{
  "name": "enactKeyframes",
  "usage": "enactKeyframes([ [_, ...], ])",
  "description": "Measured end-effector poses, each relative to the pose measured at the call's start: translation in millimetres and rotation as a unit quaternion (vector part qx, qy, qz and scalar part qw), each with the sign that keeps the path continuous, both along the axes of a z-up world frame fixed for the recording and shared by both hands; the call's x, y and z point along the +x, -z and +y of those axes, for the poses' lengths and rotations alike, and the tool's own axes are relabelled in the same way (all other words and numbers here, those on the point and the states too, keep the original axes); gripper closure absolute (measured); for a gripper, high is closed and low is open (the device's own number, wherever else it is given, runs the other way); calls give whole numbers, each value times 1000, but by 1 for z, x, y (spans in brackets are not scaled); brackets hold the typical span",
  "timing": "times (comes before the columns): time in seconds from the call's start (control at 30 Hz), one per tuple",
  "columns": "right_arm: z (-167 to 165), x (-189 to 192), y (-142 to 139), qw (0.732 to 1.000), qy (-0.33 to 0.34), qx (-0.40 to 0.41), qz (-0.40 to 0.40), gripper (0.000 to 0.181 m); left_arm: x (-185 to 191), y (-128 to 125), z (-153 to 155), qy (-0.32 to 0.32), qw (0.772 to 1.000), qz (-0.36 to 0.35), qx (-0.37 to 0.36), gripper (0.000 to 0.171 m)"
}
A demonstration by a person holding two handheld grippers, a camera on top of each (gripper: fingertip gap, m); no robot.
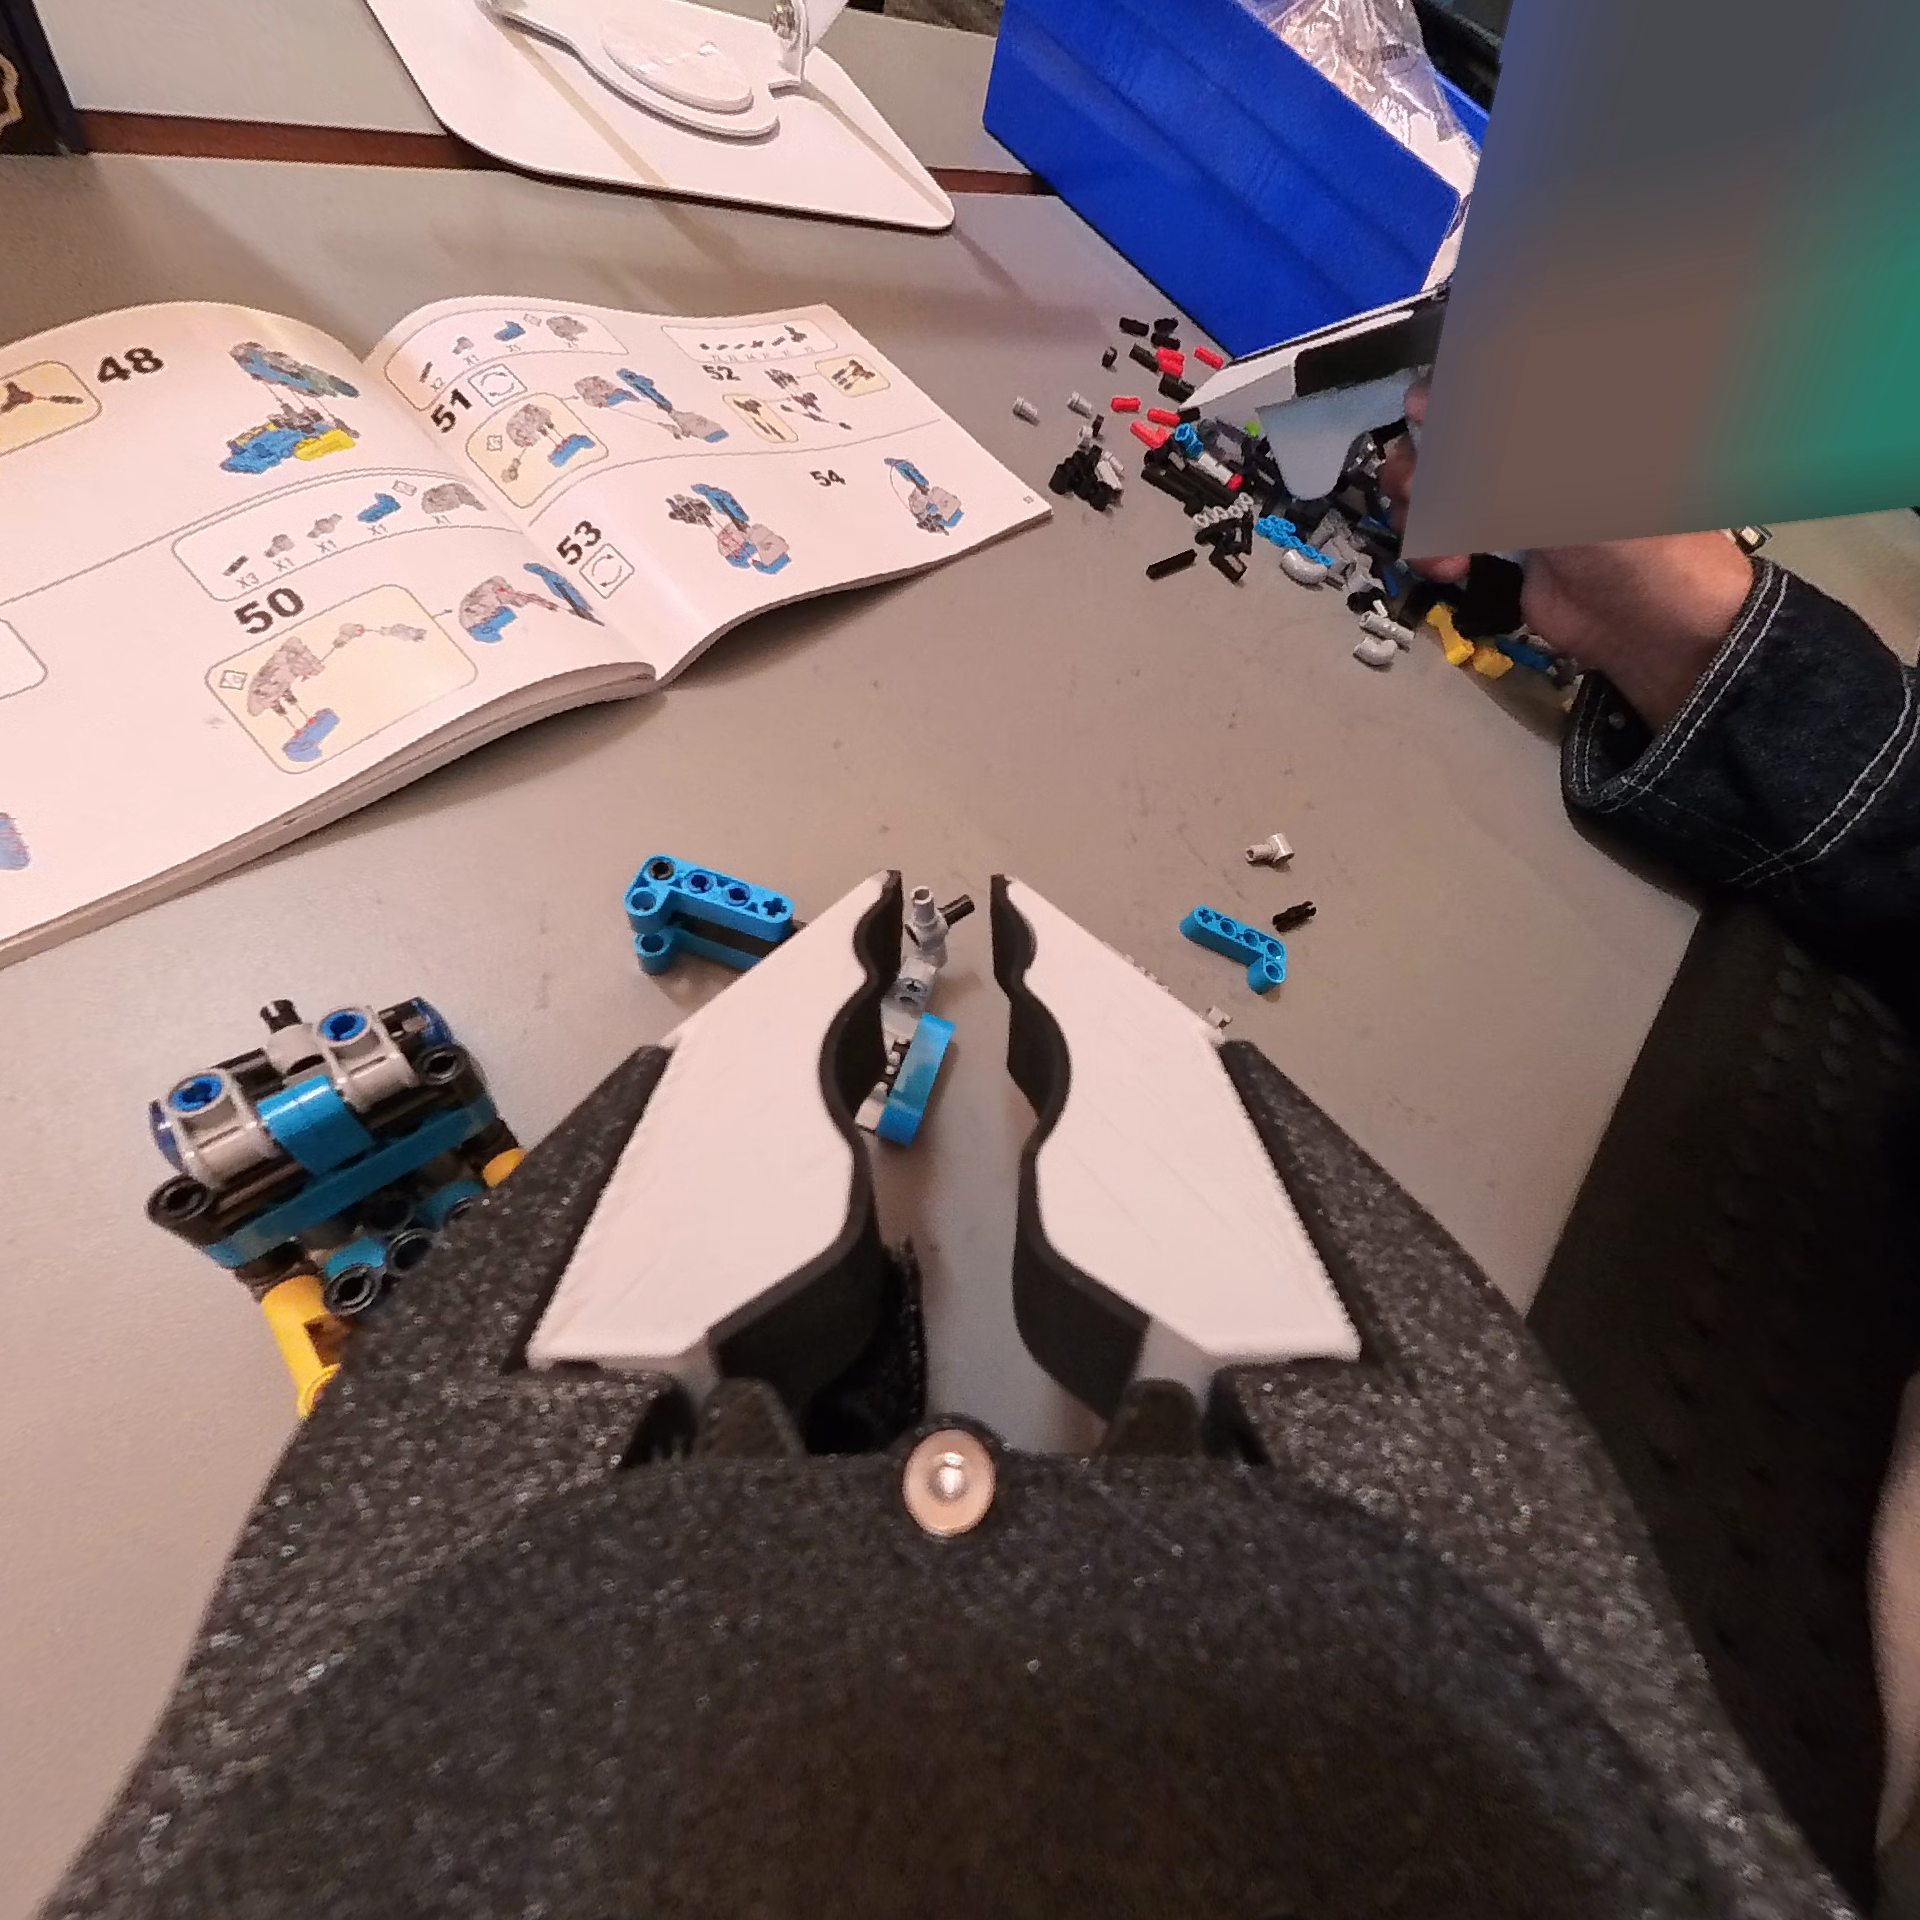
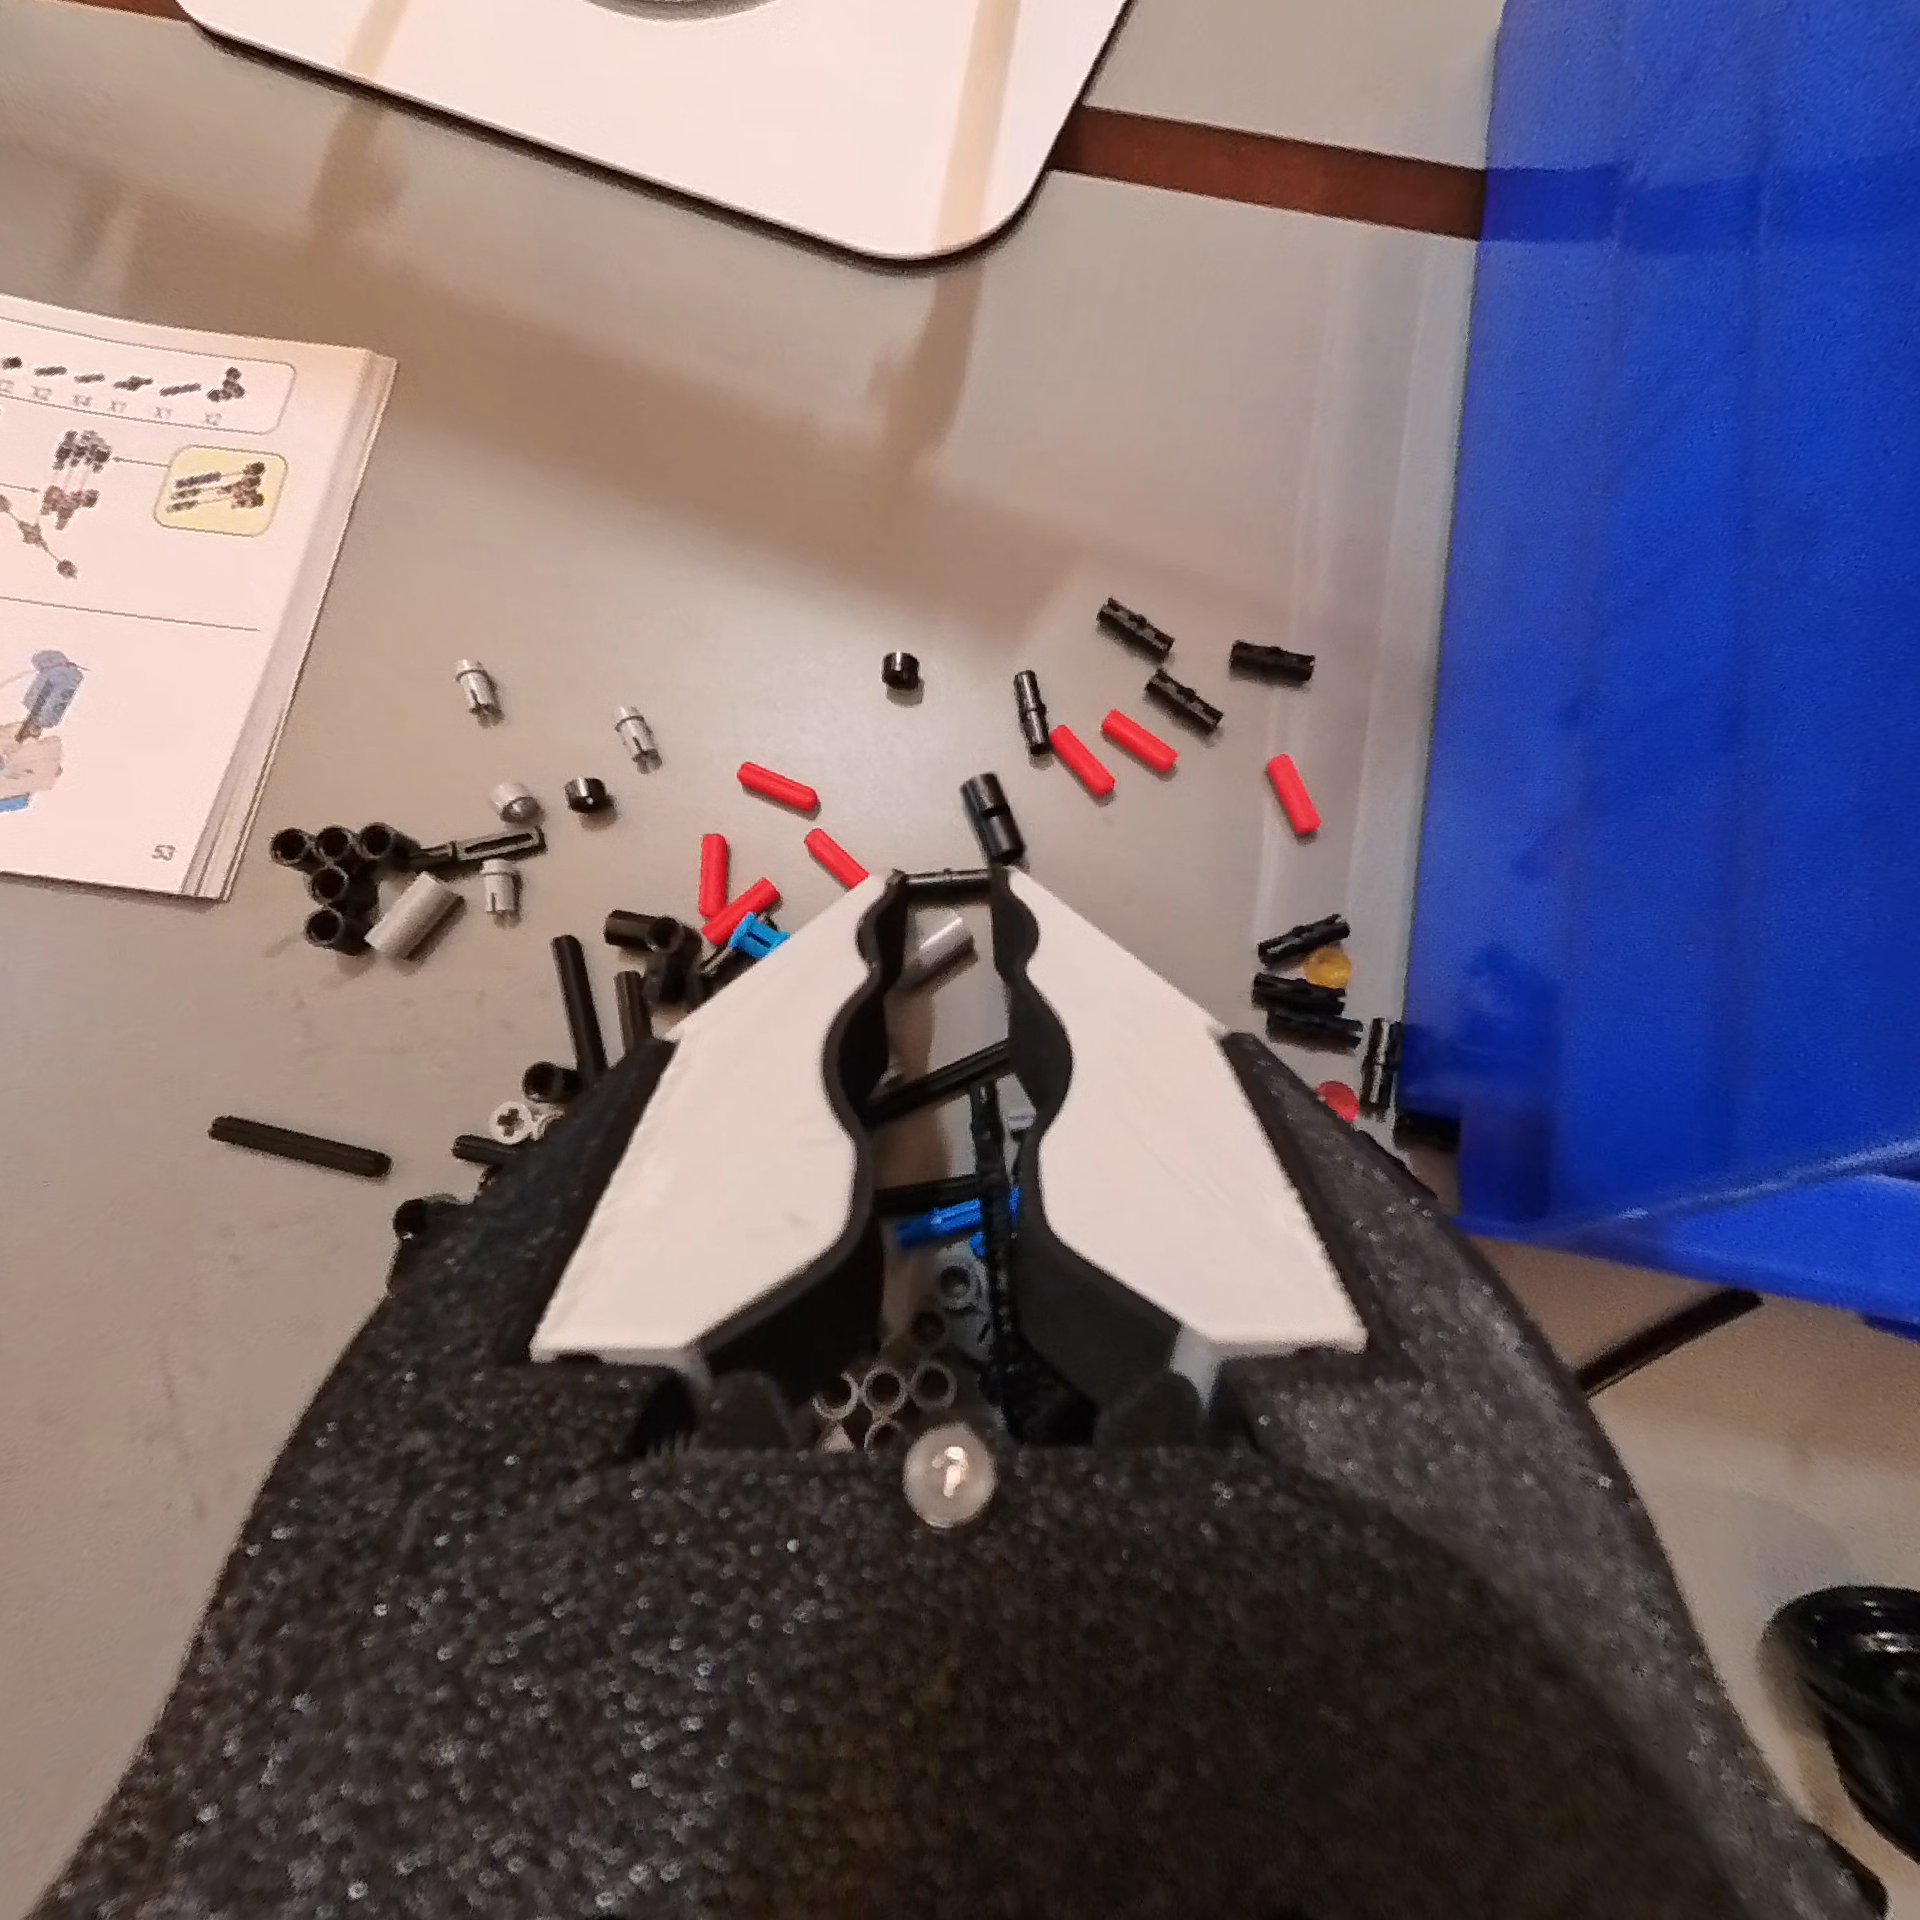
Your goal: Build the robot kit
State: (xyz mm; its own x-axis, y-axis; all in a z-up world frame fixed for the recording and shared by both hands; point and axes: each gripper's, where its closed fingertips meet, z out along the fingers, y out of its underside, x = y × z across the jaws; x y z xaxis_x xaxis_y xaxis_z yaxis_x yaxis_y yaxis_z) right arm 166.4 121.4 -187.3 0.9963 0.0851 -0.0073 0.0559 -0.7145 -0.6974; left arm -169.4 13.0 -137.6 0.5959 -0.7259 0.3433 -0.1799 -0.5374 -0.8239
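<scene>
My left gripper (image 1: 943,894) hovers low over the grey table (image 1: 935,665), its jaws a little apart. A small grey-and-blue brick assembly (image 1: 914,1023) lies between the fingers, against the left pad; the right pad stands clear of it. A blue angled beam (image 1: 698,914) lies just left of the tips and a smaller one (image 1: 1234,945) to the right. My right gripper (image 2: 943,881) is over a pile of loose pins and holds a thin black pin (image 2: 943,878) crosswise between its fingertips. It also shows far right in the left wrist view (image 1: 1299,416), partly hidden by a blurred patch.
An open instruction booklet (image 1: 436,540) lies at left, and a half-built blue, black and yellow model (image 1: 312,1153) at lower left. A blue bin (image 2: 1683,644) stands at right, a white board (image 2: 665,94) behind. Red pins (image 2: 1081,758) and black pins (image 2: 1132,629) are scattered. A denim sleeve (image 1: 1745,748) lies at right.
</scene>
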Motion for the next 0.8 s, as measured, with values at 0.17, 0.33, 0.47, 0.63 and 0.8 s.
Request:
enactKeyframes([
  [0.17,0,-8,-18,999,-23,43,-13,166,0,0,0,0,1000,1,0,155],
  [0.33,-44,-122,-62,947,-289,113,87,165,0,1,0,-1,1000,3,1,155],
  [0.47,-121,-200,-57,855,-497,70,130,165,0,1,1,-1,1000,4,1,155],
  [0.63,-161,-220,-27,812,-569,-8,127,166,-1,2,1,-2,1000,5,-1,155],
  [0.8,-151,-227,-16,829,-553,5,86,166,0,3,1,-1,1000,6,-2,155],
])
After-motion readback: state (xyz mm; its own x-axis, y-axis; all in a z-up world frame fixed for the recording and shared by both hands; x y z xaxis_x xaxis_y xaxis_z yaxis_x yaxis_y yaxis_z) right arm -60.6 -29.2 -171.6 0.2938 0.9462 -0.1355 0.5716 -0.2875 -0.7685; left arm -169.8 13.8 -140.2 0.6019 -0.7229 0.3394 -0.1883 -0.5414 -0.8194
